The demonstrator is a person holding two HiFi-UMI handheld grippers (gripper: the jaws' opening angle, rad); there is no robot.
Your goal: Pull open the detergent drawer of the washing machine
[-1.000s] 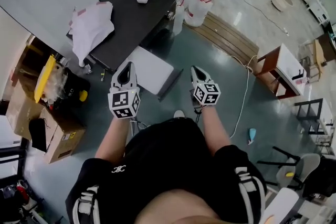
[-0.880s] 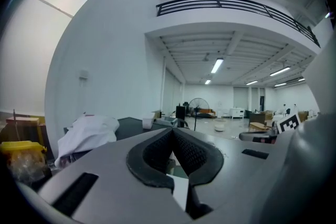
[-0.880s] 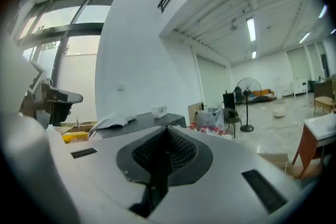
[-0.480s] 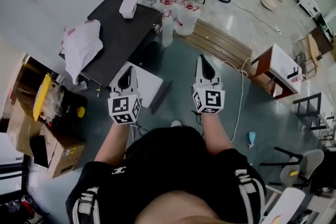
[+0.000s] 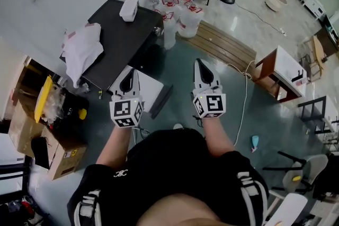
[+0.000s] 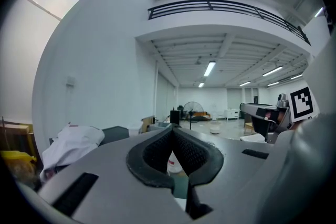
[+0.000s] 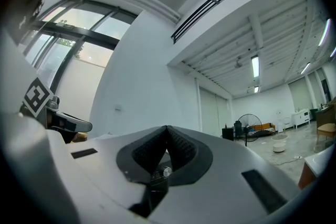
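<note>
Open hall. Left gripper (image 5: 128, 75) and right gripper (image 5: 201, 67) closed, nothing held. Dark-topped machine (image 5: 119, 34), probably washer, ahead-left of left gripper; left nearer.

Floor (image 5: 275, 119) smooth, glossy grey-green; table (image 5: 124, 34) top matt black w/ crumpled white cloth (image 5: 82, 50); boxes (image 5: 61, 148) brown cardboard; jugs (image 5: 186, 17) clear plastic; planks (image 5: 225, 46) bare wood.

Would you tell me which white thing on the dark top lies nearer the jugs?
The small white box, at the corner beside the jugs; the crumpled white cloth lies at the other end.
</note>
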